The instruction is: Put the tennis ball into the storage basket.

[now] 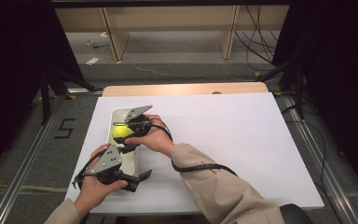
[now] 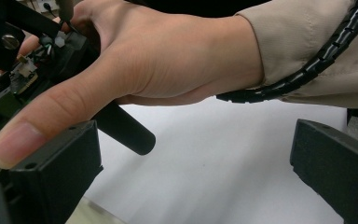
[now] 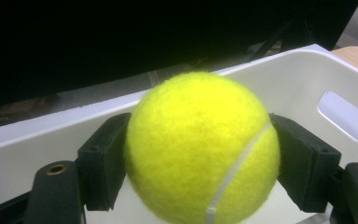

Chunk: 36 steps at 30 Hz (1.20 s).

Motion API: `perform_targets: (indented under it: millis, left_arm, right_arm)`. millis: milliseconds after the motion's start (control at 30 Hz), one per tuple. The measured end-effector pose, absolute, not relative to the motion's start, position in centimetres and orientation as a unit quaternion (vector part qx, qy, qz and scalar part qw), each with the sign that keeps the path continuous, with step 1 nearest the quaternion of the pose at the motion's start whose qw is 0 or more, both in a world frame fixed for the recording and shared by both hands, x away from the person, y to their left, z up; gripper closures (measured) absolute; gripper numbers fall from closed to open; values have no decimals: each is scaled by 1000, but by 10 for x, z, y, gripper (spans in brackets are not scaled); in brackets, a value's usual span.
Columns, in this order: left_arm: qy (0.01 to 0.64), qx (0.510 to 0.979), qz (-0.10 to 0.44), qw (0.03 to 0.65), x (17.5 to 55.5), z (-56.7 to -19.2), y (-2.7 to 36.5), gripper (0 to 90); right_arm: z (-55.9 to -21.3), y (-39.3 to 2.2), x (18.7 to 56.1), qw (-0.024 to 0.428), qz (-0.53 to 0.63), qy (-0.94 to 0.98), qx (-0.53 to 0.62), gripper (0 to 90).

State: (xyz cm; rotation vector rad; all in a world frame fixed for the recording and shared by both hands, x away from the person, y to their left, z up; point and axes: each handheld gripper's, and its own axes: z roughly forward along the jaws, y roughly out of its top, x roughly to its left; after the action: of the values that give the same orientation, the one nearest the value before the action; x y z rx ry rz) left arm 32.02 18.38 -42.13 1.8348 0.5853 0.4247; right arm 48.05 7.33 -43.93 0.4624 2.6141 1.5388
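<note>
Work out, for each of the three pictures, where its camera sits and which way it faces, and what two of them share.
High view: above the table, looking forward and down; both forearms and grippers enter from below.
Left gripper view: rides the left gripper, facing the person's right hand.
Right gripper view: rides the right gripper, facing the tennis ball and white tray.
Shared: the high and right gripper views both show ball and tray.

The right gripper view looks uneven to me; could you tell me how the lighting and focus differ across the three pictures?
Right gripper view: the tennis ball is brightly lit and slightly soft, against a black upper background. Left gripper view: the near hand is blurred, close to the lens. High view: the white table cover is evenly lit, while both sides fall into darkness.
</note>
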Motion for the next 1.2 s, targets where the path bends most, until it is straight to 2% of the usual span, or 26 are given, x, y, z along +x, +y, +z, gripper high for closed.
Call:
perform_targets:
  millis: [967, 1033, 1200]
  left_arm:
    - [247, 776, 179, 552, 320, -421, 184, 15]
    - [247, 776, 179, 552, 320, -421, 184, 15]
    - [246, 776, 178, 552, 320, -421, 183, 15]
  right_arm:
    - [-444, 75, 481, 30, 490, 859, 146, 259]
    - [-444, 75, 480, 29, 489, 860, 145, 251]
    - [-440, 74, 481, 23, 501, 852, 152, 166]
